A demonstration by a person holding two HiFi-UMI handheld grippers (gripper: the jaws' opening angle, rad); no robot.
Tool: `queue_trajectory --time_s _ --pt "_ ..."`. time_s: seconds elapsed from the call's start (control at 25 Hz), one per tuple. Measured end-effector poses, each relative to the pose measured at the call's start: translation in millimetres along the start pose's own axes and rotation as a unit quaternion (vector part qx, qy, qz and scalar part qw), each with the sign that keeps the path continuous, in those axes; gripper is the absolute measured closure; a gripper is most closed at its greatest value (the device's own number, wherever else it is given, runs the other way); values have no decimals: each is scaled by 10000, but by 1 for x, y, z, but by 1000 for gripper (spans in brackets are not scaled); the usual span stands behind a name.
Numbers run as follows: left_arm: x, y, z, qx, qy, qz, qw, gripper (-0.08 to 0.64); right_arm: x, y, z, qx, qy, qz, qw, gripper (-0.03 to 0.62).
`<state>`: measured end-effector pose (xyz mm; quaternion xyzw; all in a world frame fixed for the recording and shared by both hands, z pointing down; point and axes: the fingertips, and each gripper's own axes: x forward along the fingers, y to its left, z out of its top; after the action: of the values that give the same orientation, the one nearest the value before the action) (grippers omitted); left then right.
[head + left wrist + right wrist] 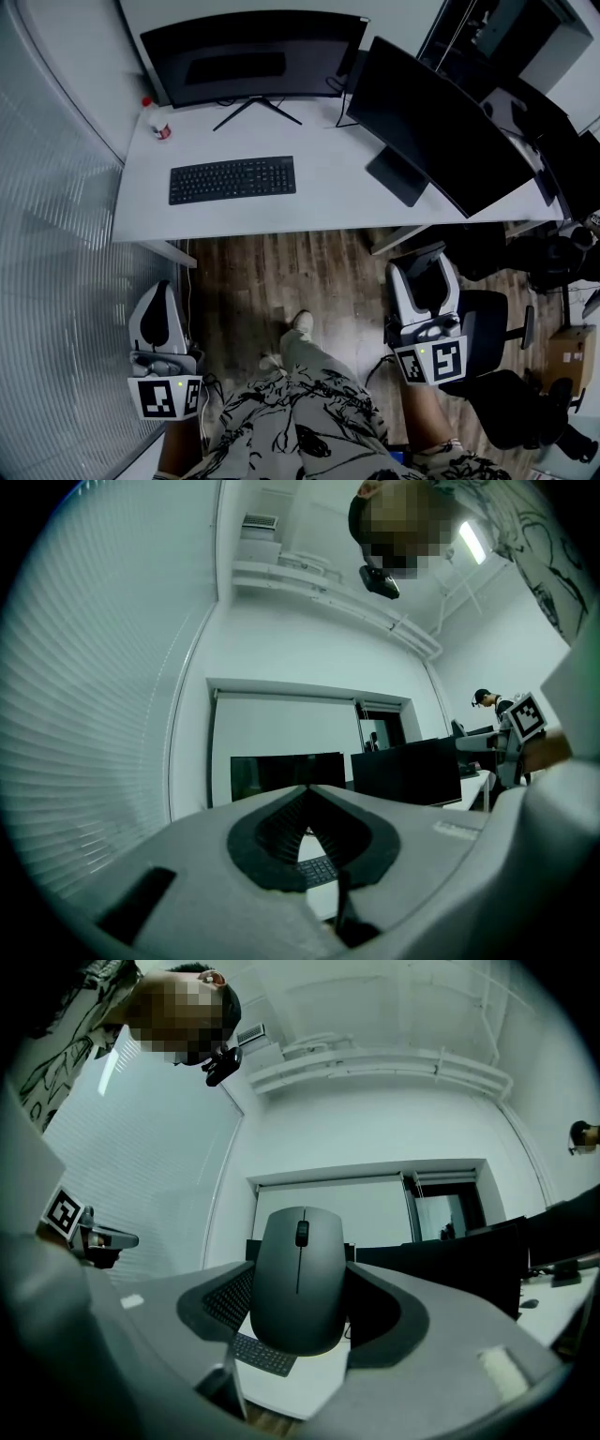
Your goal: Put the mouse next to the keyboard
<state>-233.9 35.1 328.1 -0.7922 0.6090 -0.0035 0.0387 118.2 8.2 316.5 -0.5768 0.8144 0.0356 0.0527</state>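
- Presently, the mouse (300, 1279) is clamped in the right gripper's (424, 270) fingers, well short of the tabletop (319, 206).
- The left gripper's (161, 292) fingers are closed on nothing.
- Risk judged: the smooth shell slipping out before the keyboard (232, 179) is reached.

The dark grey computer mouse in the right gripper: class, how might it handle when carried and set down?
The dark grey computer mouse looks rigid, so it probably won't flex. Its smooth, rounded shell may slip between the right gripper's pads. Its low, broad shape should sit steady on the white desk.
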Motion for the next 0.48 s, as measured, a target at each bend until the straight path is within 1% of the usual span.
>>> queue_trajectory --time_s 0.32,0.48 --pt "62 -6 -3 15 -54 60 10000 565 49 -40 -10 3 -28 33 10000 291" --pt "90 -8 -2 38 -101 148 9998 565 75 -59 -14 6 -62 97 9999 291"
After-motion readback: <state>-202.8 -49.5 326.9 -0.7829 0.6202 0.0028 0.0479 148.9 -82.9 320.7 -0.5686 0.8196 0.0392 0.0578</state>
